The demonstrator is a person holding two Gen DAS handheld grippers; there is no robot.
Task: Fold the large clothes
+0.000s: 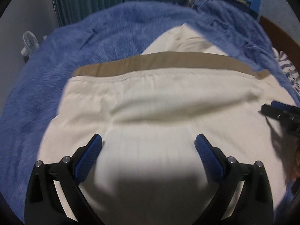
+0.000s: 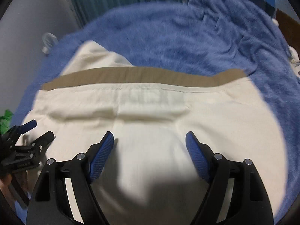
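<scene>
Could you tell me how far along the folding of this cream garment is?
Done: the cream garment lies folded over on the blue blanket, its tan band exposed along the far edge. In hand: nothing; the left tool and right tool both stand open above the cloth. Left: probably further folds, since it still spreads wide.

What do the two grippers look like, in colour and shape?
Both look alike. The left gripper and the right gripper each have two black angular arms with round silver pins, ending in fingers faced with blue pads of fine cross-hatched texture. No cables or sleeves are visible.
</scene>
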